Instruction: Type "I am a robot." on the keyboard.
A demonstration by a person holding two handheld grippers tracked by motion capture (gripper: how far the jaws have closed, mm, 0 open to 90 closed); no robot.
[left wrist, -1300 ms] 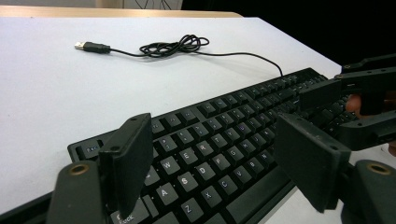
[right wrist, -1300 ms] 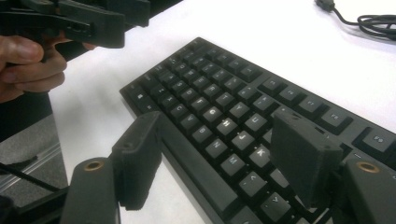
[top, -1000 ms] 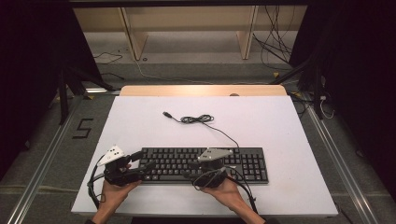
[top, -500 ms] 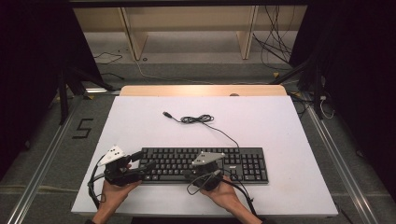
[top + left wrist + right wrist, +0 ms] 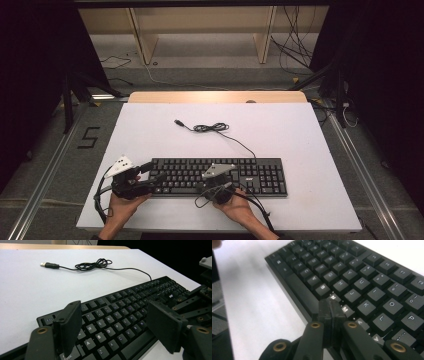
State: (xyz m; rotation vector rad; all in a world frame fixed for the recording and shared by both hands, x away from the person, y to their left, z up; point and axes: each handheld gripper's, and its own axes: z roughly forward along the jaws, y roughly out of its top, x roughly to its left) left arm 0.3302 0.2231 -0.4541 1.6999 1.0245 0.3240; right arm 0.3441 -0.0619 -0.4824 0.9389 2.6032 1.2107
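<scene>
A black keyboard (image 5: pixel 250 175) lies near the front of the white table (image 5: pixel 300 135). Its thin cable (image 5: pixel 212 128) runs back to a loose coil and a USB plug (image 5: pixel 177 122). My left gripper (image 5: pixel 152 173) stands open at the keyboard's left end, its jaws either side of the left-hand letter keys (image 5: pixel 116 325). My right gripper (image 5: pixel 212 184) is shut with nothing in it. Its joined tips (image 5: pixel 330 306) hover just above the N and M keys by the keyboard's (image 5: pixel 362 277) front edge; I cannot tell if they touch. The right gripper (image 5: pixel 197 302) also appears at the right in the left gripper view.
A wooden strip (image 5: pixel 215 97) borders the table's far edge, with shelving and loose cables on the floor behind. Bare white table surface (image 5: pixel 30 287) lies behind the keyboard and to its right. Metal rails (image 5: pixel 45 175) run along both sides of the table.
My right gripper has shifted a little left along the keyboard's front rows. The left gripper and the keyboard have stayed where they were.
</scene>
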